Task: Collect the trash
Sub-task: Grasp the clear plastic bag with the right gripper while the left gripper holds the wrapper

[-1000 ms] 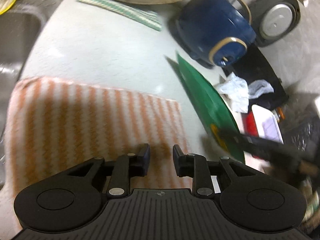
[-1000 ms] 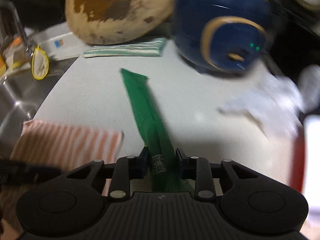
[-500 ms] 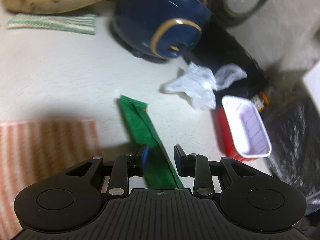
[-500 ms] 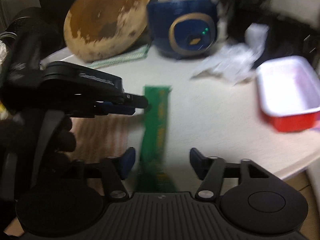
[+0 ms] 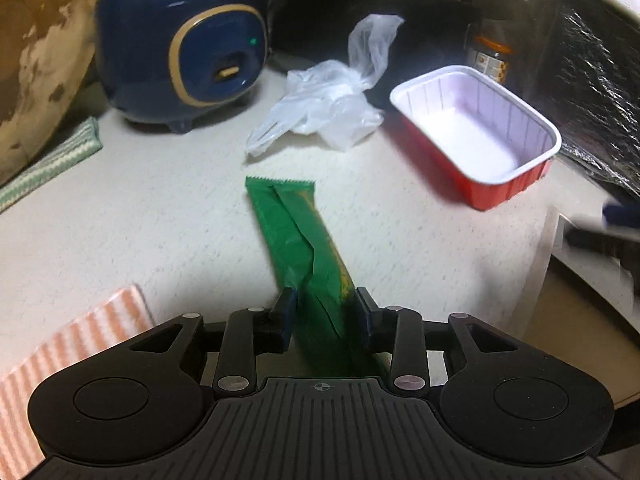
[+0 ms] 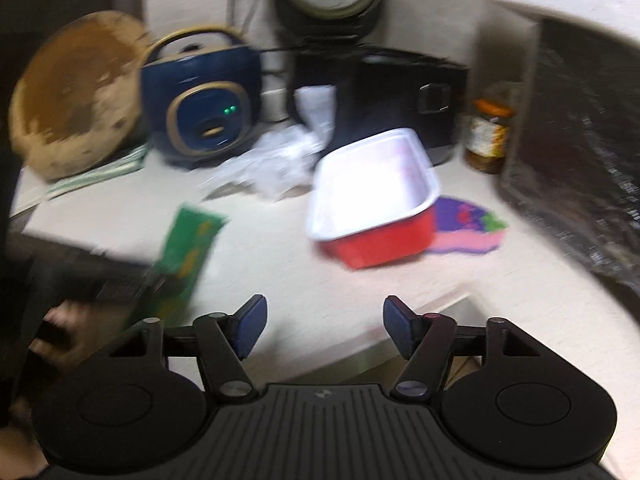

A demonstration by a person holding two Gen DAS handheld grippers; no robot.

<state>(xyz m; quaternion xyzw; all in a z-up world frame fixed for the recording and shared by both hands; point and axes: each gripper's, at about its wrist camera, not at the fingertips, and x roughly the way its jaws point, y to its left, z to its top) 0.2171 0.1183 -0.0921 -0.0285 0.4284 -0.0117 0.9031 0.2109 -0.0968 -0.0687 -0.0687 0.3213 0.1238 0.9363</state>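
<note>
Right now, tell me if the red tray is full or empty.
Empty: the red tray sits upright and its bare white inside shows nothing in it.

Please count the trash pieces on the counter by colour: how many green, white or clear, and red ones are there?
Green: 1, the wrapper
White or clear: 1, the plastic bag
Red: 1, the tray
Total: 3

Nothing legible here. The green wrapper point(image 5: 298, 240) carries yellow print, too smeared to read. The jar point(image 6: 487, 136) by the wall has a label, just a blur of colour. The blue cooker point(image 5: 180, 46) shows a lit green dot, no words.
</note>
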